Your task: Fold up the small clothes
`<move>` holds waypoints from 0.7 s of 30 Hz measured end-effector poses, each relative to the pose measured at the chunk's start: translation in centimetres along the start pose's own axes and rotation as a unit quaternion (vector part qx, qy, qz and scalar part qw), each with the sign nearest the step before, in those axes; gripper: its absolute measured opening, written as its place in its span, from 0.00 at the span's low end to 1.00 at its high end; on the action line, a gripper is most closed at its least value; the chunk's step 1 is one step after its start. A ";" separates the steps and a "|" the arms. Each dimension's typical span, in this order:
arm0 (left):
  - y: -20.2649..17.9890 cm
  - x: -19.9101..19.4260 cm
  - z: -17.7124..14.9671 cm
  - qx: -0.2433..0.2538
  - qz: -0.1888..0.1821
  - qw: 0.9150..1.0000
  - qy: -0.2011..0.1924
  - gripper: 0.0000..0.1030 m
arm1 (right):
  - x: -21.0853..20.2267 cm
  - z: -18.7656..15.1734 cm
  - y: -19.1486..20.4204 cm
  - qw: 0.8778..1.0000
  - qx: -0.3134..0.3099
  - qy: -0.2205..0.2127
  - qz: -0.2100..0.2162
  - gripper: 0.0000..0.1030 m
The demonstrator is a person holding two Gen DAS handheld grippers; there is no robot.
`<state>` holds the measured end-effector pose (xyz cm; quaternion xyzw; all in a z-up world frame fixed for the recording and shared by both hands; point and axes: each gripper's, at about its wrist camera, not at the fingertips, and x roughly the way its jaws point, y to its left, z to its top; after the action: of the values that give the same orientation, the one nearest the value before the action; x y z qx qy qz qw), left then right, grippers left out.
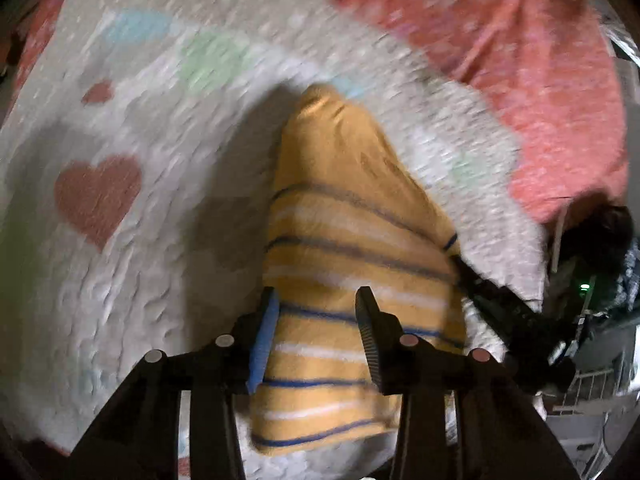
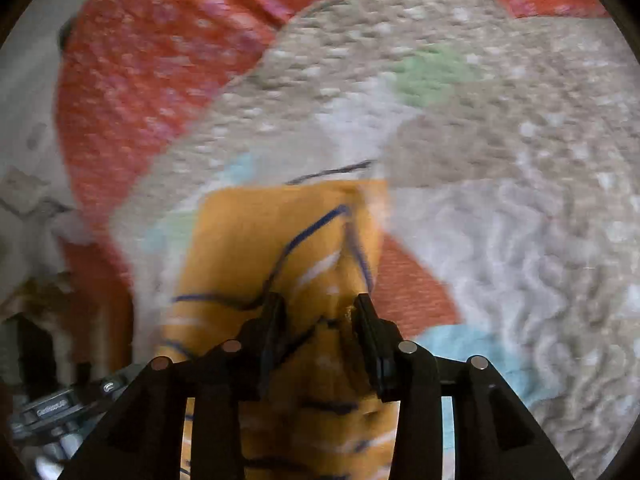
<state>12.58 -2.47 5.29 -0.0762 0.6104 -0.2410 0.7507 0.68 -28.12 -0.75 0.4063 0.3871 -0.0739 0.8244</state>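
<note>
Over a heart-patterned blanket (image 1: pixel 120 128), the left gripper (image 1: pixel 316 336) straddles a yellow striped garment (image 1: pixel 344 240), fingers spread at its sides, not visibly pinching; that end could drop and undo the fold. From the right wrist, the right gripper (image 2: pixel 318 332) pinches bunched cloth, which might slip out mid-swing, judging by the blur.

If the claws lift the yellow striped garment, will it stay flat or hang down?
The yellow striped garment will probably sag: it already drapes and creases between the right claw fingers. It looks fuzzy and thin, so likely light and not slippery.
</note>
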 end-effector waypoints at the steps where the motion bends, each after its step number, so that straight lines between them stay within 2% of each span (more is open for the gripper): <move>1: 0.2 -0.2 -0.2 -0.005 -0.003 1.000 -0.006 0.37 | -1.2 0.2 0.3 1.000 0.002 -0.028 0.002 0.40; 3: -0.6 -1.6 -0.4 0.005 -0.006 0.999 -0.039 0.37 | -3.3 0.4 1.8 0.997 -0.031 -0.067 0.012 0.40; 5: -1.8 -2.2 -0.7 0.025 -0.005 0.998 -0.060 0.38 | -4.4 0.0 3.8 0.994 -0.072 -0.078 0.042 0.37; 7: -2.8 -1.8 -1.1 0.050 0.000 0.997 -0.060 0.42 | -3.8 -0.8 5.6 0.990 -0.096 -0.043 0.094 0.32; 8: -3.0 -1.2 -1.4 0.057 0.007 0.997 -0.055 0.42 | -2.6 -1.6 6.5 0.988 -0.103 -0.011 0.117 0.27; 9: -3.1 -0.2 -1.6 0.059 0.017 0.997 -0.048 0.42 | -1.7 -1.9 6.9 0.987 -0.107 0.005 0.118 0.27; 10: -2.9 0.9 -1.9 0.056 0.024 0.997 -0.040 0.42 | -0.5 -2.4 7.0 0.988 -0.117 0.021 0.103 0.27; 11: -2.3 1.2 -2.5 0.054 0.029 0.997 -0.041 0.43 | 1.5 -2.8 6.7 0.989 -0.129 0.036 0.056 0.23; 12: -2.2 1.7 -2.7 0.054 0.032 0.997 -0.046 0.44 | 2.6 -2.7 6.1 0.990 -0.129 0.040 0.034 0.18; 13: -2.2 1.8 -2.8 0.058 0.029 0.997 -0.050 0.45 | 3.5 -2.6 5.2 0.992 -0.116 0.037 0.023 0.17; 14: -2.3 1.7 -2.8 0.063 0.027 0.996 -0.050 0.45 | 3.7 -2.3 4.1 0.995 -0.086 0.026 0.035 0.17; 16: -2.6 1.0 -2.9 0.073 0.031 0.995 -0.052 0.45 | 3.0 -1.8 3.2 0.998 -0.047 0.009 0.029 0.21; 19: -2.7 -1.0 -3.6 0.080 0.036 0.994 -0.068 0.45 | 1.1 -1.8 3.3 0.998 -0.051 -0.022 0.011 0.26; 21: -2.6 -3.0 -4.7 0.085 0.046 0.991 -0.095 0.45 | -0.4 -2.6 3.5 0.997 -0.060 -0.038 -0.013 0.31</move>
<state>6.97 -2.58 7.83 -0.0066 0.5164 -0.2492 0.8193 0.41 -23.95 0.71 0.3476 0.3647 -0.0761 0.8605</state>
